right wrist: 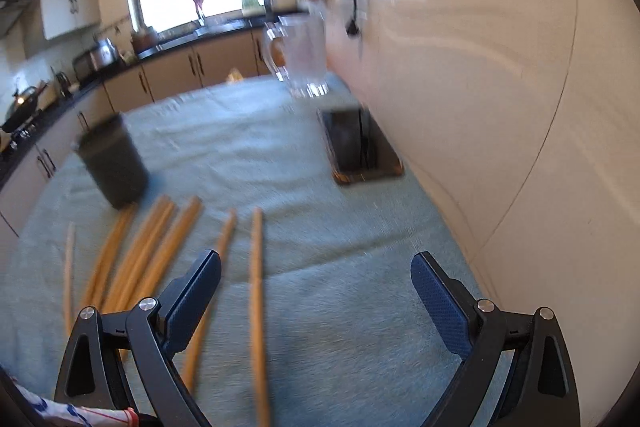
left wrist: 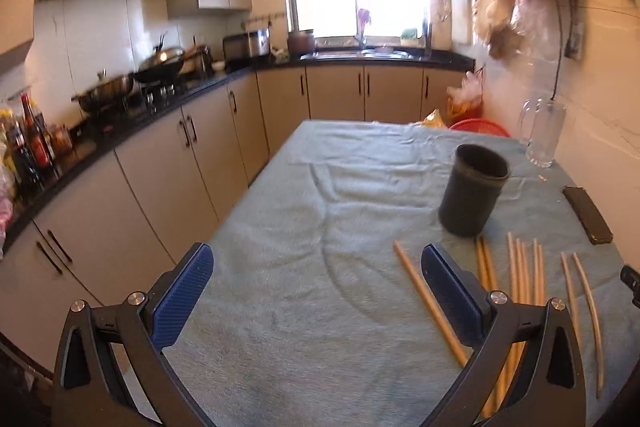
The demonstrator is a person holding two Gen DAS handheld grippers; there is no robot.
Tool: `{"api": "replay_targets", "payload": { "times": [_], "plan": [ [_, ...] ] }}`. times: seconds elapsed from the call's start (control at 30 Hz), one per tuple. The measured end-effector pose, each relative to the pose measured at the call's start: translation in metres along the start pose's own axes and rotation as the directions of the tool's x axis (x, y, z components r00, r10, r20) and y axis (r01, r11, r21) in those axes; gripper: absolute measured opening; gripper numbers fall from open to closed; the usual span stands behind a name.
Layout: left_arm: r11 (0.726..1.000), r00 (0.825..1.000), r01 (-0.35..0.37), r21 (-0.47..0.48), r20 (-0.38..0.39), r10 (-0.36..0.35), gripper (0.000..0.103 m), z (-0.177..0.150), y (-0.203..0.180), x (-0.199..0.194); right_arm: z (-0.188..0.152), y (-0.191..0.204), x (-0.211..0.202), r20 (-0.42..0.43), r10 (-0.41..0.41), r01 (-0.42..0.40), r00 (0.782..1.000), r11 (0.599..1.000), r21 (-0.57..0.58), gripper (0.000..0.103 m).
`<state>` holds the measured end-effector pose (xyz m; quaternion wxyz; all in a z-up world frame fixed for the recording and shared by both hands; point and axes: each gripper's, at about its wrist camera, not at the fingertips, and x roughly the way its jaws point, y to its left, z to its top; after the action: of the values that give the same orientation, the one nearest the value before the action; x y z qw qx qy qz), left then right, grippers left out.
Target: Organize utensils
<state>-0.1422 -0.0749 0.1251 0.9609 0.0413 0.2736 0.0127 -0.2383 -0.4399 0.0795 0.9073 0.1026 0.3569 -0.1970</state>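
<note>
A: Wooden chopsticks (left wrist: pixel 520 279) fan out lower right on the table (left wrist: pixel 300 247), below the dark cup (left wrist: pixel 472 191); left tongs (left wrist: pixel 316 291) gape, empty.

B: Right view: right tongs (right wrist: pixel 316 287) apart over one chopstick (right wrist: pixel 256 299), lower centre. Picking looks not yet begun; next, close on it.

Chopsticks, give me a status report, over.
Left tool open, empty. Right tool open, empty. Chopsticks loose on the cloth, none in the cup. Nothing blocking the cup.
</note>
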Motion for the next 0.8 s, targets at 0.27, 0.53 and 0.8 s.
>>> {"api": "replay_targets", "payload": {
  "times": [0.27, 0.53, 0.8],
  "plan": [
    [1.000, 0.999, 0.024, 0.019, 0.045, -0.025, 0.103, -0.007, -0.015, -0.030, -0.002, 0.040, -0.064, 0.202, -0.033, 0.035, 0.979, 0.999, -0.004, 0.098],
    [0.998, 0.998, 0.044, 0.037, 0.035, -0.046, 0.103, -0.021, -0.016, -0.043, -0.015, 0.056, -0.080, 0.196, 0.026, -0.027, 0.980, 1.000, 0.004, 0.098],
    [0.996, 0.996, 0.084, 0.016, 0.036, -0.084, 0.103, -0.029, -0.009, -0.057, -0.024, 0.064, -0.094, 0.216, 0.031, -0.028, 0.976, 0.999, -0.015, 0.098]
  ]
}}
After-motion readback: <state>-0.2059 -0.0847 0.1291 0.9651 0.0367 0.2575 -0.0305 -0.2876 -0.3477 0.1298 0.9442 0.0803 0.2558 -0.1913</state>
